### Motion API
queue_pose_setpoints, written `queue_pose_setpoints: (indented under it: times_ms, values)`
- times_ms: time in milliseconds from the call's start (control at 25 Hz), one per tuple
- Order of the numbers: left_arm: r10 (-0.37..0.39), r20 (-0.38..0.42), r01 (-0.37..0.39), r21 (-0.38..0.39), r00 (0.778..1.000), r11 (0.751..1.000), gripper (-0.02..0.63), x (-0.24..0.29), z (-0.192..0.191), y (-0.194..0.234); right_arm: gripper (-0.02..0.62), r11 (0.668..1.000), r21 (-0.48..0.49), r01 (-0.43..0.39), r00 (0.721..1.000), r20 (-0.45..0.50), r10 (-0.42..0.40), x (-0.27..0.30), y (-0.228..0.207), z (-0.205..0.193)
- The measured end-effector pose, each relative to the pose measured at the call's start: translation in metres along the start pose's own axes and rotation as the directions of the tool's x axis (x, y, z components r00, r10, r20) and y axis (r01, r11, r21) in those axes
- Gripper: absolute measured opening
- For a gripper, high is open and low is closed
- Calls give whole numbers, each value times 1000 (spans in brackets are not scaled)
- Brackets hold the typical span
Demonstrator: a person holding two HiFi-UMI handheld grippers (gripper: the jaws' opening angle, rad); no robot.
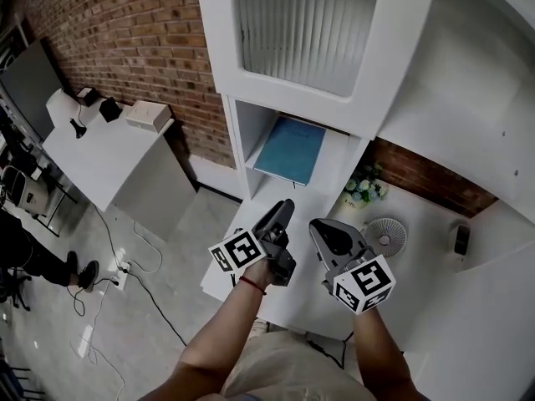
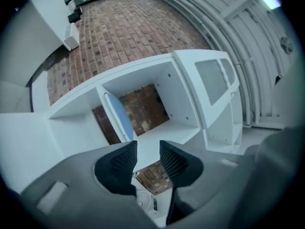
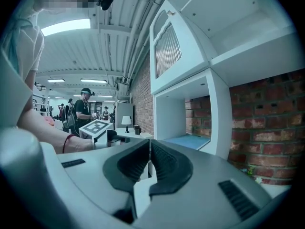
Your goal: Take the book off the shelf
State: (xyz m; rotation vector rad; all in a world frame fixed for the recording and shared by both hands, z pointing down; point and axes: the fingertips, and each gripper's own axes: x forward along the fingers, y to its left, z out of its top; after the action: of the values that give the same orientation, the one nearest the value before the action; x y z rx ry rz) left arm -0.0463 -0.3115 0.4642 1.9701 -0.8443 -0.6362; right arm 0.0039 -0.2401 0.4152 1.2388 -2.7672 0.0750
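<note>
There is one blue book [image 1: 290, 149], and it lies flat in an open box of the white shelf [image 1: 334, 107], just above the middle of the head view. There are two grippers below it, and neither one touches it. The left gripper [image 1: 285, 210] has its jaws apart with a clear gap, and nothing is between them. The right gripper [image 1: 323, 229] is just beside it, with its jaws closed together and holding nothing. The box is open at the front, and there is bare room above the book. The book's near edge lies close to the front edge of the shelf. Its far end is hidden under the one glass door [image 1: 305, 23]. At the lower right stand one small fan [image 1: 386, 234] and one little plant [image 1: 364, 189]. At the left is one tabletop [image 1: 92, 153] with one box [image 1: 148, 115] on it and some dark things too small to tell.
</note>
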Motion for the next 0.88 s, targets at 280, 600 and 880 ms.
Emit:
queue_pose_setpoints:
  times_ms: [280, 600, 880]
  values:
    - [69, 29, -63, -165, 997, 984, 141, 27, 13, 35, 18, 1000, -11, 4, 1000, -8, -4, 13, -7, 0]
    - [152, 57, -131, -280, 987, 951, 147, 47, 31, 67, 18, 1000, -1, 10, 999, -34, -10, 23, -13, -8]
    - [197, 43, -171, -338, 979, 925, 147, 54, 34, 78, 18, 1000, 7, 18, 999, -34, -18, 25, -18, -8]
